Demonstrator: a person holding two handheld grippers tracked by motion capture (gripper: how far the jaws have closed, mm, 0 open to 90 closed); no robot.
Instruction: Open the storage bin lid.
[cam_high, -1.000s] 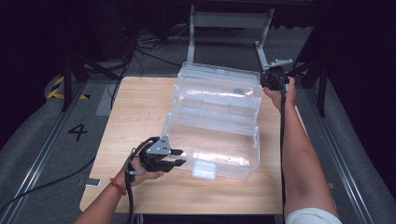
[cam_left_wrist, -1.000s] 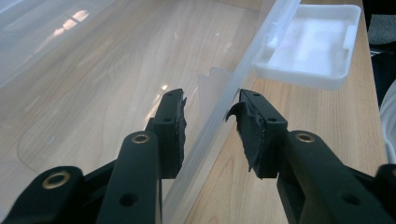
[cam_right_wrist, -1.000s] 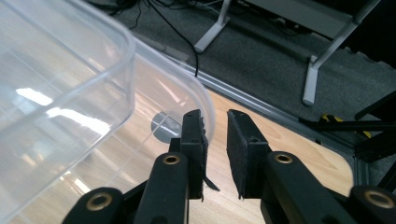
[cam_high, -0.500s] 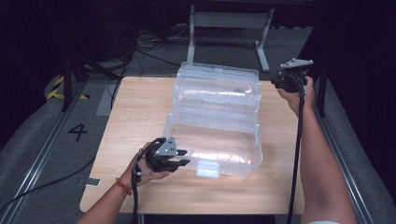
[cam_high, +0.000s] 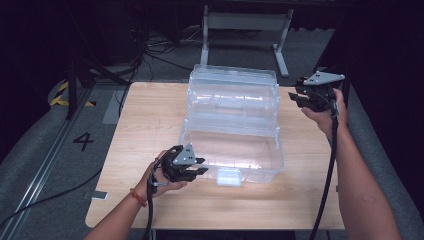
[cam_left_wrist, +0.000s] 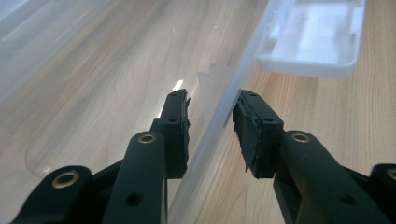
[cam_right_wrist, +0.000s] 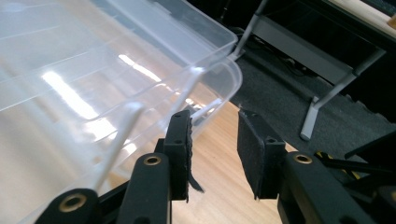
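Storage box (cam_high: 231, 125): clear plastic, glossy, smooth; bright glare streaks seen on walls and lid (cam_high: 234, 82). Rim in left gripper view thin, translucent, slightly milky at edge. Latch (cam_high: 229, 176): same plastic but frosted, whiter.

Bench (cam_high: 145, 120): light wood top, fine straight grain, satin finish w/ soft reflections; matt where unlit.

Left gripper (cam_left_wrist: 211, 122): black matt plastic body, brass-coloured metal rivets. Pads (cam_left_wrist: 180, 123): black rubbery foam, rough, edges frayed and torn.

Right gripper (cam_right_wrist: 214, 149): same make; pad surface coarse, a loose shred noted at one corner. Grey top plate (cam_high: 324, 77): flat, dull.

Floor (cam_high: 45, 145): grey, carpet-like, matt. Frame (cam_high: 245, 22) beyond bench: grey painted metal.
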